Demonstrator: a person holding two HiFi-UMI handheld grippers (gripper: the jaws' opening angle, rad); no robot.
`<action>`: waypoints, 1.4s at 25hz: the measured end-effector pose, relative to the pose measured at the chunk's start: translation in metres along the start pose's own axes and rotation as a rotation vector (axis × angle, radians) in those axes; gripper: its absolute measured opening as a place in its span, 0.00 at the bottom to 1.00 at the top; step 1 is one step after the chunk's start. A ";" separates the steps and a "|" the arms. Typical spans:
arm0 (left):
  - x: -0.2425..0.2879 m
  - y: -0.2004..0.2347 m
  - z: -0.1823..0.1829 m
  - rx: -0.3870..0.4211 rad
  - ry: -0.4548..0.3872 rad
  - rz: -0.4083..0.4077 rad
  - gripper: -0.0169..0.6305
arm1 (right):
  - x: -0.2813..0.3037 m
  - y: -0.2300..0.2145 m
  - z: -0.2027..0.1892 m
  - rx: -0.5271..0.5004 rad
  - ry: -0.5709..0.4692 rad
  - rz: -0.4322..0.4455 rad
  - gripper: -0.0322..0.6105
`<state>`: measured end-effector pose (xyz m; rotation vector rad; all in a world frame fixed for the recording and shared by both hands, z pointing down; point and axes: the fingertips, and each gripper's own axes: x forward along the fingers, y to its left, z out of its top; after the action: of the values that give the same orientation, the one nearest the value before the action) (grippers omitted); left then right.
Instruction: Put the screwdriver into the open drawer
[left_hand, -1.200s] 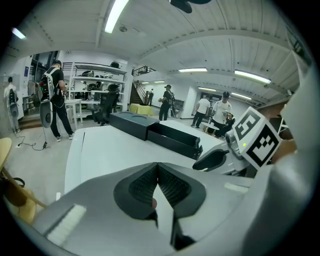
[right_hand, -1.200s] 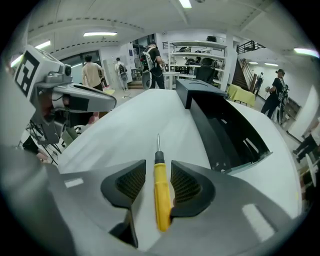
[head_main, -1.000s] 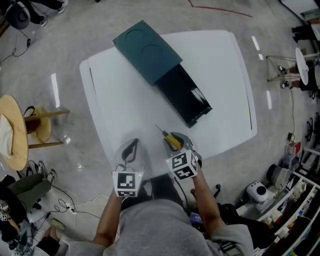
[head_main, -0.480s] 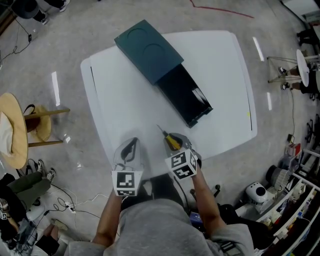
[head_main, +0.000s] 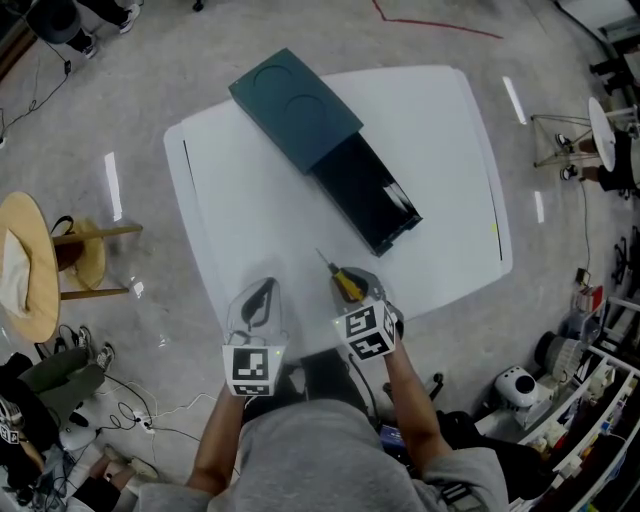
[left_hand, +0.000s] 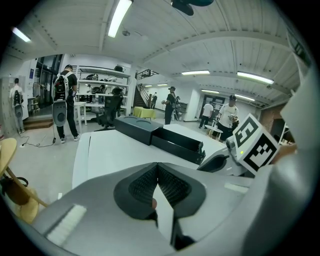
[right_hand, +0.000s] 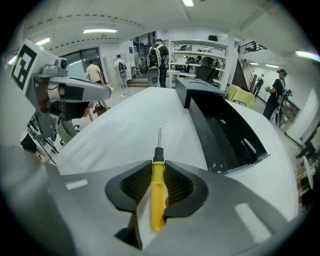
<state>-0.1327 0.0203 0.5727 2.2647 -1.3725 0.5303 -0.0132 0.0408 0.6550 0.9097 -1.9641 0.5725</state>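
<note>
R gripper (right_hand: 158, 167) is clenched on the screwdriver (right_hand: 157, 190) – both ribbed pads press the yellow handle from either side, w/ the black collar and thin metal shaft sticking out past the fingertips. In the head view that gripper (head_main: 348, 282) sits over the near edge of the white tabletop (head_main: 440, 130), roughly mid-edge, angled steeply down. The screwdriver (head_main: 343, 281) points away from the person and a bit left, toward the tabletop's middle. Can't tell whether the tip touches the surface or hangs just above it.

L gripper (left_hand: 158, 169) is closed w/ nothing in it – the pad tips meet, and only a narrow gap shows below them. It's just beside the R one, at the same near edge, its marker cube toward the person.

The dark drawer unit (head_main: 295, 105) lies diagonally across the tabletop, from near the far-left corner in toward the centre. Its drawer (head_main: 392, 240) is pulled out toward the near-right corner, open top up. Something pale glints inside along one wall; too small to identify. From the R gripper view the drawer (right_hand: 252, 150) is ahead and to the right of the screwdriver tip, near but apart.

Off the table: a wooden stool w/ a straw hat (head_main: 25, 265) on the floor at left.
</note>
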 end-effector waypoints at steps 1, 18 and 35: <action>0.000 0.000 0.003 0.002 -0.007 -0.002 0.04 | -0.001 -0.001 0.002 0.002 -0.009 -0.006 0.18; -0.025 -0.004 0.041 0.053 -0.079 -0.021 0.04 | -0.050 -0.007 0.045 0.028 -0.166 -0.097 0.18; -0.055 -0.032 0.110 0.156 -0.212 -0.047 0.04 | -0.146 -0.018 0.081 0.080 -0.373 -0.235 0.18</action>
<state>-0.1177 0.0130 0.4463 2.5341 -1.4165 0.4033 0.0106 0.0294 0.4891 1.3550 -2.1295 0.3662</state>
